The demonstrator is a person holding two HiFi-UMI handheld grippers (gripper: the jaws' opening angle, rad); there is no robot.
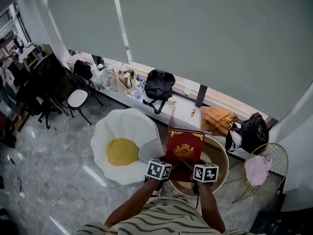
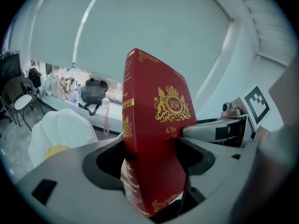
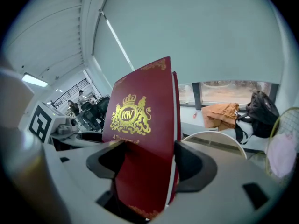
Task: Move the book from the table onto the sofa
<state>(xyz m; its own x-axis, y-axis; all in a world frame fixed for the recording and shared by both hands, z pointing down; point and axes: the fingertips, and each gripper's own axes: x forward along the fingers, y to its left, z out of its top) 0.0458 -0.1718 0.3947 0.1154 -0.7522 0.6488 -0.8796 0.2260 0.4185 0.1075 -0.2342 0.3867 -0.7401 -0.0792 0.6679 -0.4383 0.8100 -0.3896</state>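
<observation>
A red book (image 1: 184, 149) with a gold crest is held up in the air above a round white table (image 1: 220, 153). Both grippers grip its near edge. My left gripper (image 1: 164, 173) is shut on the book (image 2: 154, 129) at its lower left, with the spine between the jaws. My right gripper (image 1: 200, 174) is shut on the book (image 3: 145, 139) at its lower right. A white egg-shaped sofa (image 1: 124, 146) with a yellow centre cushion sits to the left of the table. Most of the table top is hidden behind the book.
A long white window ledge (image 1: 183, 112) carries a black bag (image 1: 159, 84), an orange cloth (image 1: 218, 119) and other bags. A yellow wire chair (image 1: 266, 168) with a pink item stands at the right. Black office chairs (image 1: 58, 89) stand at the far left on the marble floor.
</observation>
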